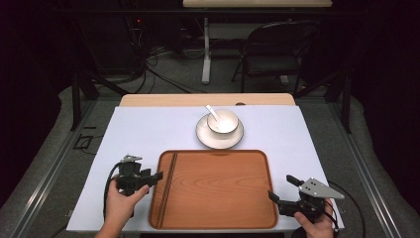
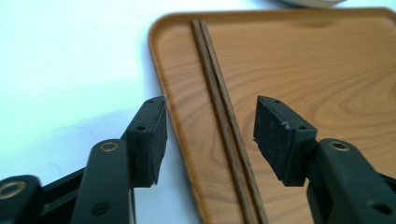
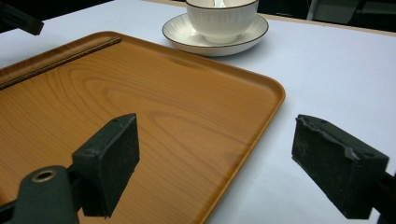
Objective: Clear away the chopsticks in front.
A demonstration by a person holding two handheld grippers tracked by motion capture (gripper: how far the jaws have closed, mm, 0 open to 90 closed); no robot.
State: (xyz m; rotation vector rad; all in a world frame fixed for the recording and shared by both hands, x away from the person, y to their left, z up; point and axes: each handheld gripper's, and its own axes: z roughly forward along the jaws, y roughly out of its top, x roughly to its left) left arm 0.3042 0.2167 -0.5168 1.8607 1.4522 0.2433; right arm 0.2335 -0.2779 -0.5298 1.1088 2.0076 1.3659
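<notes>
Left gripper (image 2: 210, 128) jaws wide apart over the chopsticks (image 2: 224, 116), touching neither, chopsticks lying along the tray (image 1: 218, 198) left rim, right gripper (image 3: 215, 158) gaping and empty astride the tray's right edge, bare white table (image 1: 148, 129) around, cup and saucer (image 1: 220, 130) beyond.

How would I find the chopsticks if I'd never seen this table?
Look for the big brown wooden tray on the white table. Along its left edge lies a pair of thin dark wooden chopsticks, side by side, the only long straight sticks there.
</notes>
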